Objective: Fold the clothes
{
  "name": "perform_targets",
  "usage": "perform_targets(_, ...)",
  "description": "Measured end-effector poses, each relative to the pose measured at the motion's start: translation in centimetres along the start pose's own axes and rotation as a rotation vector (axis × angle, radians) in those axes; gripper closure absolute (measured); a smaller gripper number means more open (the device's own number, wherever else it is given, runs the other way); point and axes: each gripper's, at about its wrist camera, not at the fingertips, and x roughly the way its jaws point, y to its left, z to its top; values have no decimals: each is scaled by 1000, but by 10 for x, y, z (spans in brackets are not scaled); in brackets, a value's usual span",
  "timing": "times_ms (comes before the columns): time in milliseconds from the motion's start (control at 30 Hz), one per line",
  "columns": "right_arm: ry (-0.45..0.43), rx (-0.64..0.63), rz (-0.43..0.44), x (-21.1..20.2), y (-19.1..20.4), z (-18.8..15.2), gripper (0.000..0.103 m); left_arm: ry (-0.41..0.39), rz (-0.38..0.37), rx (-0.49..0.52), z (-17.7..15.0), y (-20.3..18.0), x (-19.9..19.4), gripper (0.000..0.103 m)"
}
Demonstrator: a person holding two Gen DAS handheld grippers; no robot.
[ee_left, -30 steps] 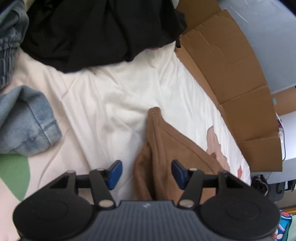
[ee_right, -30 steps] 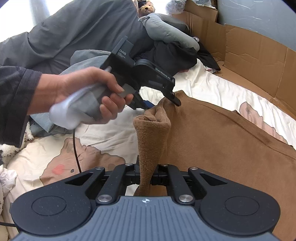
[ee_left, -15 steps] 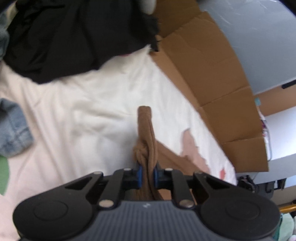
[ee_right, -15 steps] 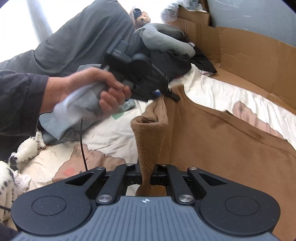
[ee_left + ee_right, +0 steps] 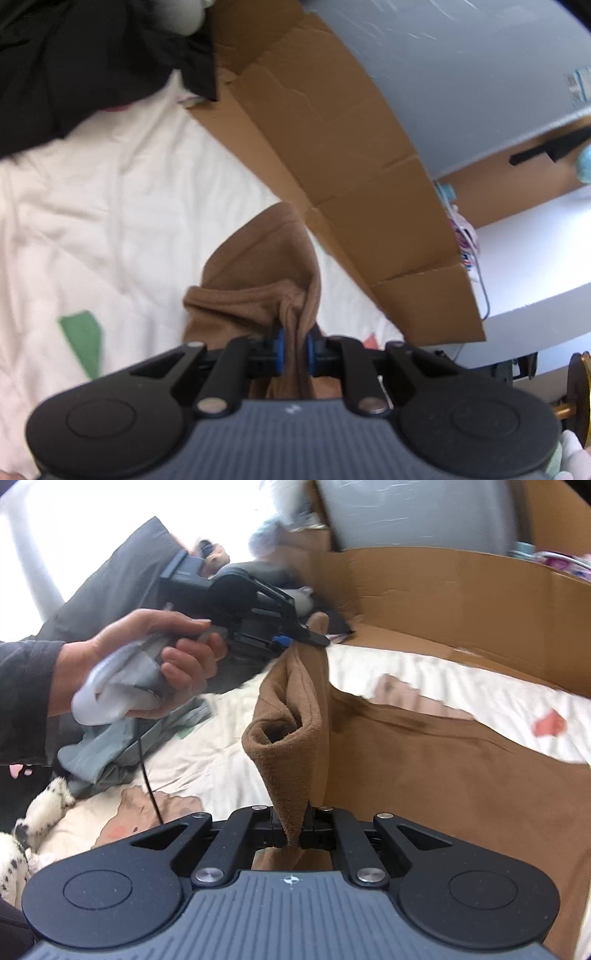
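Right wrist view, fuzzy brown garment (image 5: 443,775) bunched tube-like, cardboard wall (image 5: 461,602)

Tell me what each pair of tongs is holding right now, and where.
Both hold the brown garment: left tongs pinch a bunched edge, right tongs another edge fold.

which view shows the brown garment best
The right wrist view. It shows the brown garment spread over the bed, a bunched edge pinched in the right gripper and another in the left gripper. The left wrist view shows only a small bunched fold in the left gripper's pads.
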Motion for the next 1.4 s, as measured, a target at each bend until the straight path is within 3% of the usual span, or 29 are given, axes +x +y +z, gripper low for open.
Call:
perform_targets(400, -76, 239, -77, -42, -74, -37, 101, 70, -24, 111, -34, -80, 54, 91)
perform_targets(700, -112, 283, -112, -68, -105, -62, 101, 154, -6, 168, -61, -119, 100, 91)
perform_targets(833, -103, 362, -108, -81, -123, -82, 101, 186, 5, 200, -80, -136, 123, 91)
perform_targets(1133, -55, 488, -109, -96, -146, -133, 101, 241, 52, 220, -123, -150, 176, 91)
perform_targets(1400, -92, 635, -73, -97, -148, -148, 103, 247, 80, 220, -136, -152, 195, 91)
